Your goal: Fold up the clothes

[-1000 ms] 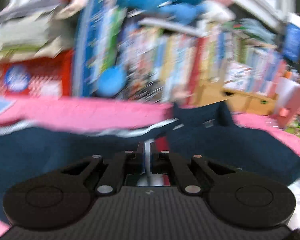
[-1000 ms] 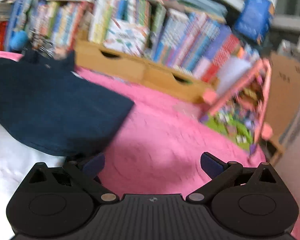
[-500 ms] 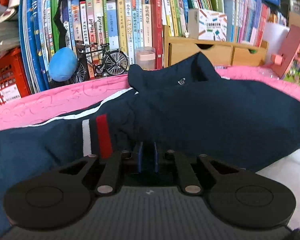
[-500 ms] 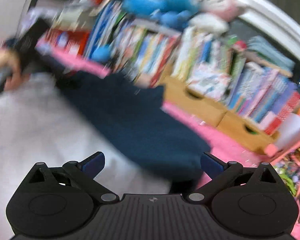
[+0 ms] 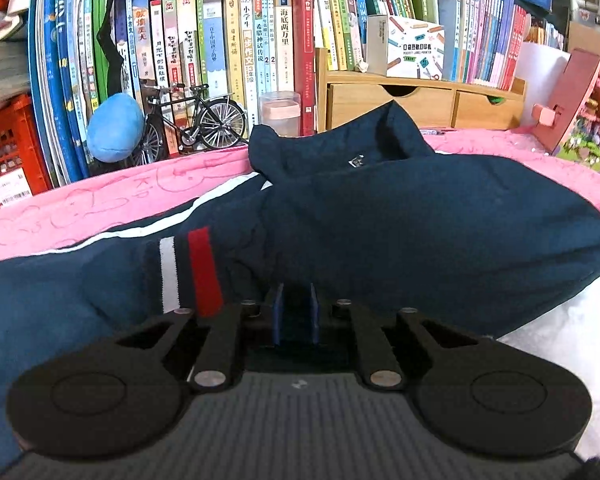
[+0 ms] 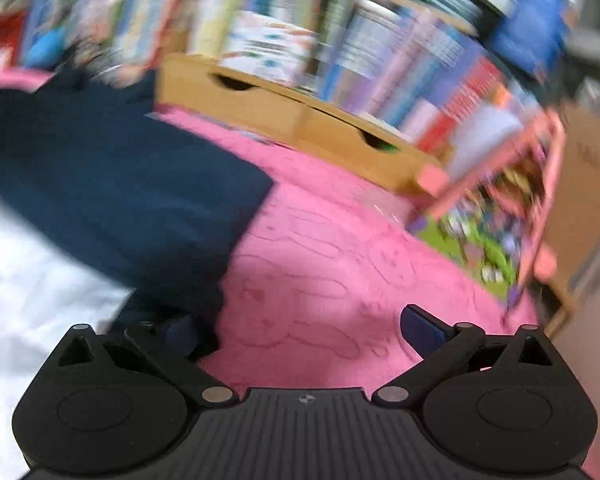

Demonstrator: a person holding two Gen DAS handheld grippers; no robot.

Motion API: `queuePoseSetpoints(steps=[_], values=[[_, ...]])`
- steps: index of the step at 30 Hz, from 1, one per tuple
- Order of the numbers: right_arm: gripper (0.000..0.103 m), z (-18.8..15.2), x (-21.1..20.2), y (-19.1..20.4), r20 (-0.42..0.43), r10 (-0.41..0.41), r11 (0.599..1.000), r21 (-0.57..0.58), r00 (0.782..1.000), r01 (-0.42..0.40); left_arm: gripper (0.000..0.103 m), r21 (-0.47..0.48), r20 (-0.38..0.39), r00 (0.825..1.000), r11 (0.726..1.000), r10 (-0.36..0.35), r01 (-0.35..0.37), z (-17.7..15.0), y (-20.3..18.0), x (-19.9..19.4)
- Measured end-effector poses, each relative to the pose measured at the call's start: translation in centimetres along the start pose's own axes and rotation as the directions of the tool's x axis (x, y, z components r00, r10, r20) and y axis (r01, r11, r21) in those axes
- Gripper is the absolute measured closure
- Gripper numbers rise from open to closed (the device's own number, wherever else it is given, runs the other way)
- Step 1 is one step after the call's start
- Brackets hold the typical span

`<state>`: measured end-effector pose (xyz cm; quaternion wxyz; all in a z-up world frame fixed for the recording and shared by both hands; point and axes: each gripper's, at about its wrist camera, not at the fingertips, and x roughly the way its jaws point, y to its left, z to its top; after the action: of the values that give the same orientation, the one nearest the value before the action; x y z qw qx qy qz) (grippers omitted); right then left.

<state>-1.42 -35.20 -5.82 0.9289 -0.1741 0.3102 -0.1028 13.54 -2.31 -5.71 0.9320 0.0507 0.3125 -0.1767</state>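
At the far left of the left wrist view, a red crate is standing beside a row of books. A blue plush ball and a small model bicycle are sitting in front of the books, with a clear cup just to their right. A navy jacket is lying across a pink blanket, its sleeve, with white and red stripes, folded over toward the middle and its collar pointing at the shelf. The left gripper is hovering low over the jacket's near edge; its fingers are opening, only a narrow gap between them, with dark cloth showing in the gap, though whether the pads are pressing on it I cannot tell. Farther right, wooden drawers are sitting under more books, and a pink toy house is standing at the edge. White bedding is showing at the lower right.

The right wrist view is blurred. The jacket is lying at the left, partly over the white bedding. The right gripper is hanging over the pink blanket with its fingers spread wide, holding nothing; the left finger is sitting just at the jacket's corner.
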Motion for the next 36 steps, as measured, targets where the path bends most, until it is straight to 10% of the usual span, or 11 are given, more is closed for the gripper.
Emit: queuePoseSetpoints(steps=[7,14,18,23,30,33,36], values=[[0.0,5.0,-5.5,1.9,0.171,0.291,0.951,0.054,0.941,-0.304,0.076,0.027,-0.001,1.0,1.0,-0.013,0.013,-0.1,-0.6,0.0],[0.014,13.3,3.5,10.0,0.147,0.413,0.877,0.201,0.899,-0.436,0.076,-0.044,0.001,0.998,0.997,-0.063,0.063,-0.1,0.7,0.1],[0.014,14.5,10.0,12.3,-0.006,0.348,0.914,0.224,0.937,-0.338,0.076,-0.031,0.0,0.999,0.998,-0.052,0.052,-0.1,0.4,0.1],[0.0,11.1,13.5,5.1,-0.106,0.155,0.936,0.334,0.982,-0.112,0.076,-0.045,0.001,0.998,0.997,-0.062,0.062,-0.1,0.7,0.1],[0.002,8.2,13.5,-4.3,-0.306,-0.154,0.856,0.433,0.939,0.281,0.076,-0.036,0.0,0.999,0.998,-0.055,0.055,-0.1,0.6,0.0],[0.003,8.8,10.5,-3.0,-0.162,-0.021,0.863,0.496,0.987,0.1,0.076,-0.026,-0.001,0.999,0.999,-0.047,0.047,-0.1,0.4,0.0],[0.003,10.1,7.0,0.8,0.008,0.188,0.858,0.486,0.982,-0.168,0.076,-0.013,-0.004,0.999,0.999,-0.036,0.036,-0.1,0.0,0.0]])
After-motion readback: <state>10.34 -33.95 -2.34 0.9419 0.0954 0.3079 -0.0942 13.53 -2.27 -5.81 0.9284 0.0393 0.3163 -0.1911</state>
